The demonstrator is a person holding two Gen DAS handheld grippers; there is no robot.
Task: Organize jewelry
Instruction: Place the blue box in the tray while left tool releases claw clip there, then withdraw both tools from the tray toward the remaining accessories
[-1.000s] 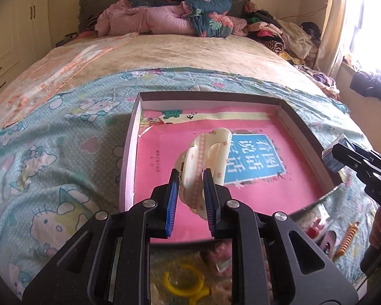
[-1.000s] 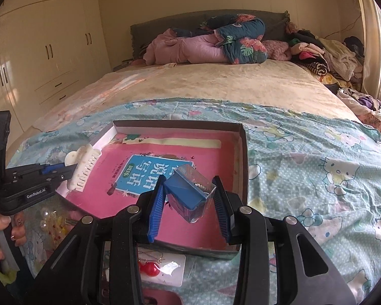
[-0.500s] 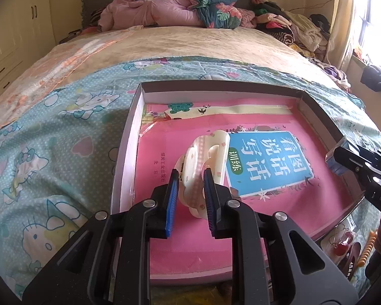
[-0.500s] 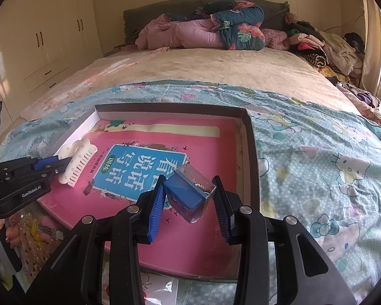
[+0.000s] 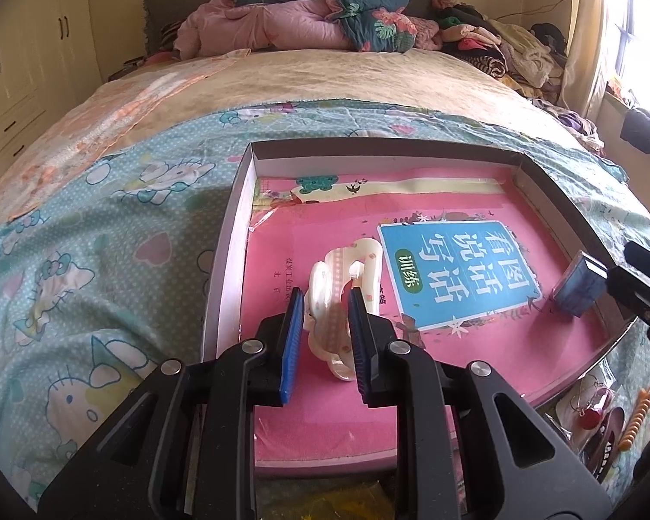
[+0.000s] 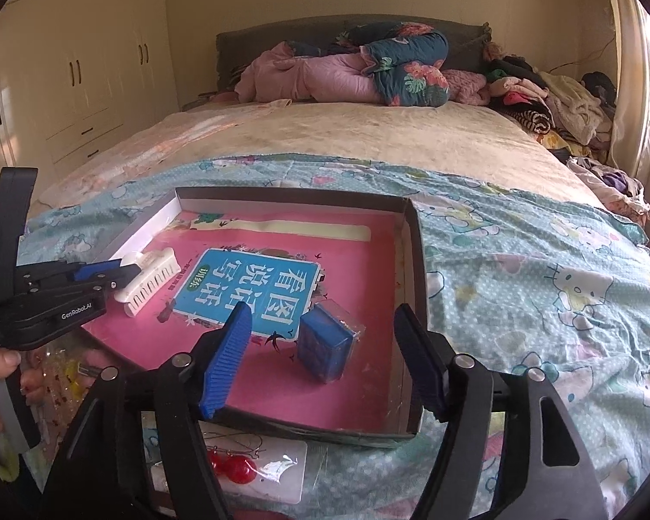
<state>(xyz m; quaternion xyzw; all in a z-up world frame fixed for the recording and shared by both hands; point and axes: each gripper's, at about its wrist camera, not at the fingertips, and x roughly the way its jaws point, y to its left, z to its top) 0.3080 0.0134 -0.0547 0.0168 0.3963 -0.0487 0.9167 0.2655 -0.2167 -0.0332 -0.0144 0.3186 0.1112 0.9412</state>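
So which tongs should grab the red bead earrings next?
The right tongs: they have just opened, the small blue box sits free in the tray, and the red bead earrings lie just below. The left tongs grip the cream hair claw.

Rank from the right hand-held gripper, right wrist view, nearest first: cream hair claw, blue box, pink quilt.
From the right hand-held gripper, jaws just opened:
1. Blue box, between the open jaws, in the tray.
2. Cream hair claw, tray's left side.
3. Pink quilt, by the headboard.

rumpled bedding [image 5: 307, 21], cream wardrobe [image 6: 78, 65]
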